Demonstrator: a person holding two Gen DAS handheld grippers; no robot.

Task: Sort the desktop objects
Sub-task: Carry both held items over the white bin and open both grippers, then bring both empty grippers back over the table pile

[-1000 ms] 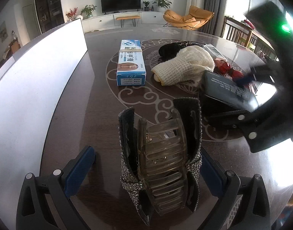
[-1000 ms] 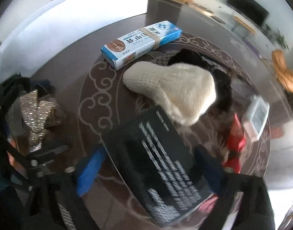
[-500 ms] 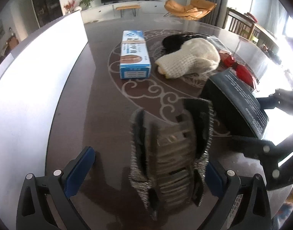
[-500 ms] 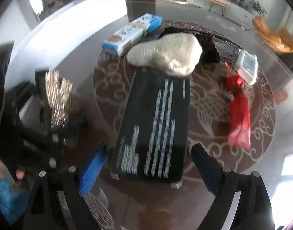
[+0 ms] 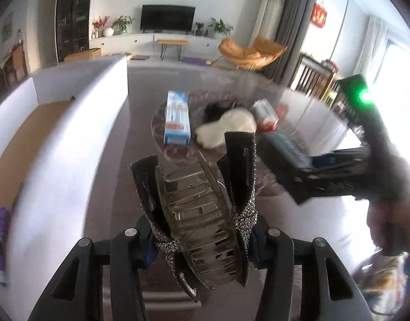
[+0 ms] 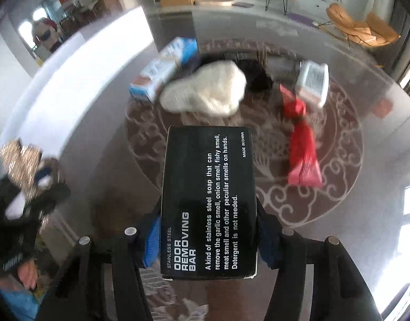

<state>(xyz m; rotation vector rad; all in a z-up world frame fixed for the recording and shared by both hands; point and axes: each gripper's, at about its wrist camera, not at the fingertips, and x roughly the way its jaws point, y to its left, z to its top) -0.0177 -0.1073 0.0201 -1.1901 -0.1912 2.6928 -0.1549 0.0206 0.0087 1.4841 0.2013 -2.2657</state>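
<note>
Gripping one rhinestone hair claw point(image 5: 199, 214), the left gripper point(image 5: 202, 236) is clamped; the right gripper point(image 6: 209, 236) pinches one black soap box point(image 6: 209, 200) near one white knit pouch point(image 6: 205, 91).

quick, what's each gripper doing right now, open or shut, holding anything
Left gripper: shut on the rhinestone hair claw clip, lifted off the table.
Right gripper: shut on the black odor removing bar box, held above the table.
</note>
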